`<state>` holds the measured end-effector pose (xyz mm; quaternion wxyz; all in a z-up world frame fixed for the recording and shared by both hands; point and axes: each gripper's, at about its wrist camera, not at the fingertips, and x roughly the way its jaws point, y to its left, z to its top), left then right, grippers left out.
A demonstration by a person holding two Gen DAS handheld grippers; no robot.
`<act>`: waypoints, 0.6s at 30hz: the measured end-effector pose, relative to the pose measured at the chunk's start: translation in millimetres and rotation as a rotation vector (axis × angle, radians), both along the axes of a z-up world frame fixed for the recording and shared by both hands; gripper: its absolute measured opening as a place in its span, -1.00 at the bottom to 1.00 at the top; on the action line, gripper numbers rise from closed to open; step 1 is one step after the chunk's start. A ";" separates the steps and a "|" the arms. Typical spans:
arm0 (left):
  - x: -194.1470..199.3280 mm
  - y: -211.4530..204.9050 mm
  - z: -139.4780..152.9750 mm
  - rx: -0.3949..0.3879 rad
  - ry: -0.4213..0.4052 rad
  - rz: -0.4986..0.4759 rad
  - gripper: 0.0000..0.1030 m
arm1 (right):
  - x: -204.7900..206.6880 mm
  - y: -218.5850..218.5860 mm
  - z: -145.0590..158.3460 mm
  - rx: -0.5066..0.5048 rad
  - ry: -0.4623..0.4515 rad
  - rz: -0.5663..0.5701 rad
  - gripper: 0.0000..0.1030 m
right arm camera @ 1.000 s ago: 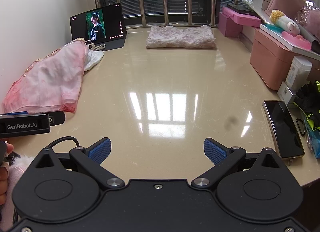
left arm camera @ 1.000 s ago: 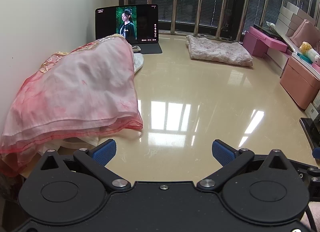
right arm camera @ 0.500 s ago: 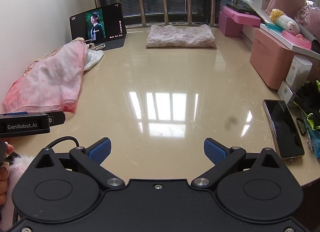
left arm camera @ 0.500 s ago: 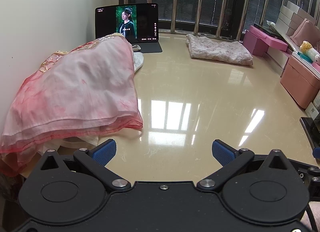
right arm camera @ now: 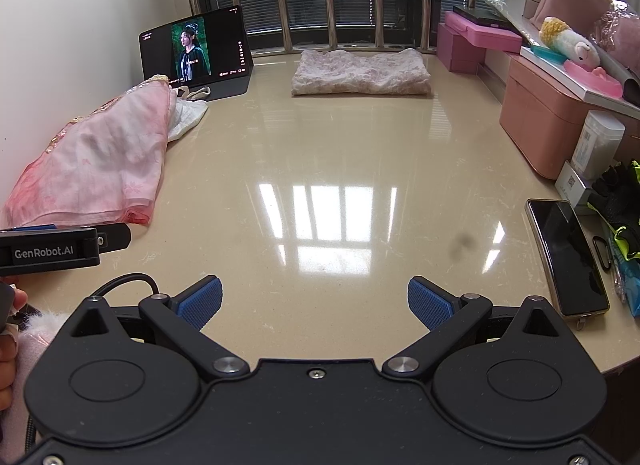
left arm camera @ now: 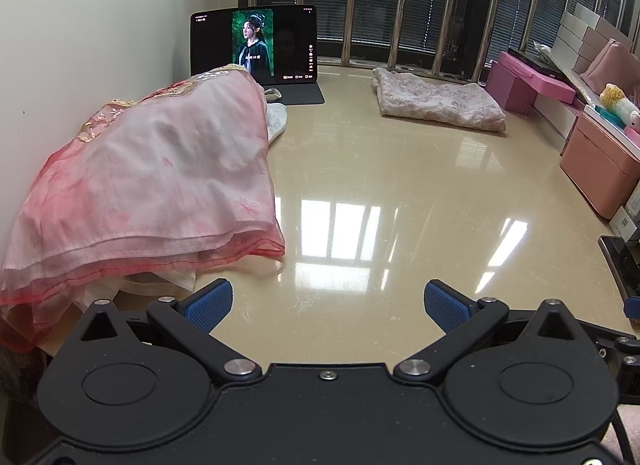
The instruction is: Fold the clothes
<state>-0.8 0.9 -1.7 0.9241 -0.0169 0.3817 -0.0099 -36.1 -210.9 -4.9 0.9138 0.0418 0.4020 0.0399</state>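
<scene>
Clothes are lying on a beige table [right arm camera: 340,145]: a pink dress [left arm camera: 152,185] is heaped along the left edge by the wall, with a white cloth [left arm camera: 278,121] showing from under its far end, and a folded floral garment [right arm camera: 360,73] is placed at the far side near the window bars. The left gripper [left arm camera: 328,303] is being held just above the near table edge, beside the hem of the dress, with its blue pads wide apart and nothing between them. The right gripper [right arm camera: 314,299] is being held likewise, spread wide and empty, over bare table. A tablet [left arm camera: 254,45] is being propped behind the dress, and a phone [right arm camera: 566,257] is lying at the right.
</scene>
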 end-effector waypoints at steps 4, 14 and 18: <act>0.2 0.6 -0.2 -0.003 0.002 -0.001 1.00 | 0.2 -0.3 0.0 0.002 0.000 0.000 0.95; -1.0 1.4 -0.3 -0.014 -0.002 -0.009 1.00 | 0.8 -1.5 -0.7 0.006 0.002 0.000 0.95; -1.1 1.2 -0.6 -0.015 0.000 -0.003 1.00 | 1.0 -1.6 -0.8 0.010 0.003 0.001 0.95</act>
